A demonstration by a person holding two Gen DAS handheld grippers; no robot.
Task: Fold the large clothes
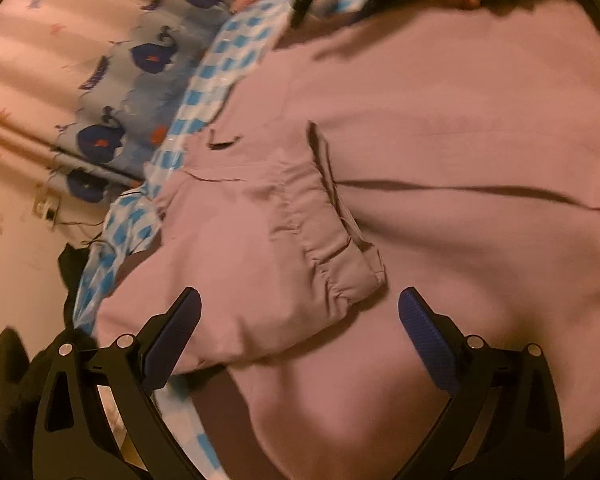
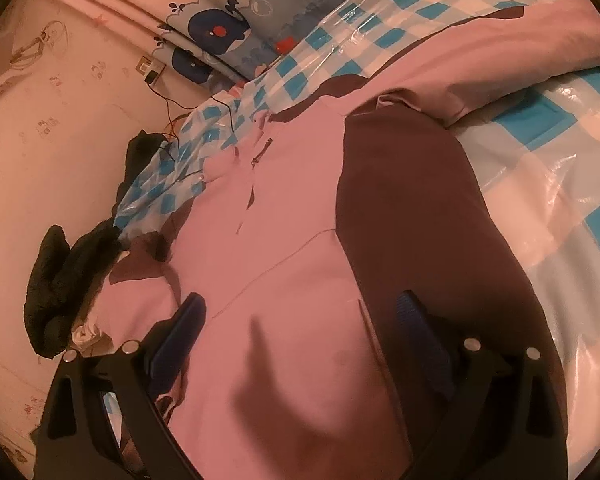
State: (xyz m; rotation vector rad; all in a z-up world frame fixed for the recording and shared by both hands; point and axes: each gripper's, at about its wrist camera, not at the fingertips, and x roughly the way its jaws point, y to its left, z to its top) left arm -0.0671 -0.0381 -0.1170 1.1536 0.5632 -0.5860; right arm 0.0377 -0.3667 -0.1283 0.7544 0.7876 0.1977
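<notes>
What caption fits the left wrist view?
Open left gripper above pink jacket, its sleeve cuff folded across.

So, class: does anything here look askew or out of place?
Yes. The pink jacket lies rumpled, one sleeve bunched across its front. A dark garment hangs off the checked sheet at its edge.

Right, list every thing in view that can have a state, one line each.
Pink garment: spread flat on the checked sheet, partly folded.
Sleeve: folded across the body, cuff on top.
Zip: closed near the collar.
Checked plastic sheet: laid out under the garment, wrinkled.
Dark clothes: heaped beside the sheet.
Left hand-held gripper: open, empty.
Right hand-held gripper: open, empty.
</notes>
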